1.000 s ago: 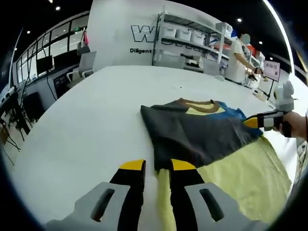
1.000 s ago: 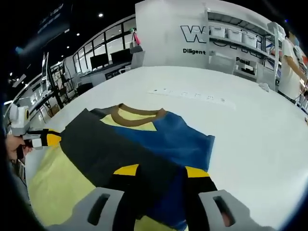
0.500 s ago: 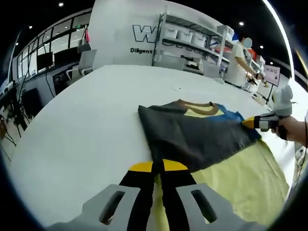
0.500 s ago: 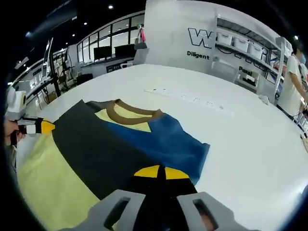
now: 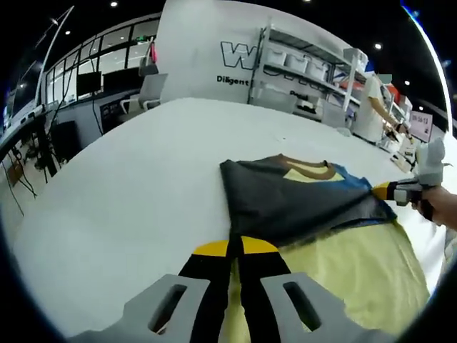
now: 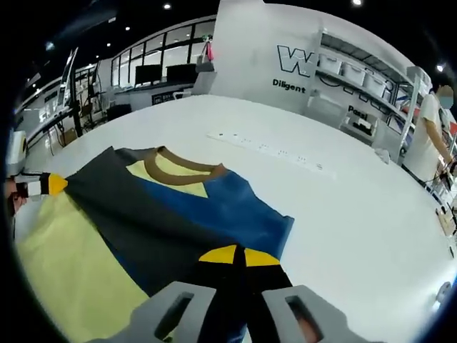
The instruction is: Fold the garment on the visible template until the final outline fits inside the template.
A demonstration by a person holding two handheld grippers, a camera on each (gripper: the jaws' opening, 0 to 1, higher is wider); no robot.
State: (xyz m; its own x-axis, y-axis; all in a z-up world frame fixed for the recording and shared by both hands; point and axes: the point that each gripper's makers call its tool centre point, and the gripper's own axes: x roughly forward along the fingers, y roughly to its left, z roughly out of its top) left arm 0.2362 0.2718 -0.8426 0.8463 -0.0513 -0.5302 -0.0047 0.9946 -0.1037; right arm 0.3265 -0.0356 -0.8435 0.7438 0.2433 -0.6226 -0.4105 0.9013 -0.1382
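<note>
Dark grey, blue and pale yellow garment (image 6: 164,214) with brown collar (image 6: 178,171); white table (image 5: 121,207).

Beyond my white table (image 5: 128,193), a wall sign (image 6: 296,61) sits beside shelves (image 5: 303,68) of bins. A person (image 6: 428,136) stands near them; monitors (image 5: 89,82) line the windows.

Item count, table scene
One shirt (image 5: 300,204) on one table (image 5: 128,193); two grippers: left (image 5: 235,247), right (image 6: 239,255); one person (image 6: 427,136); one shelf unit (image 5: 303,75).
</note>
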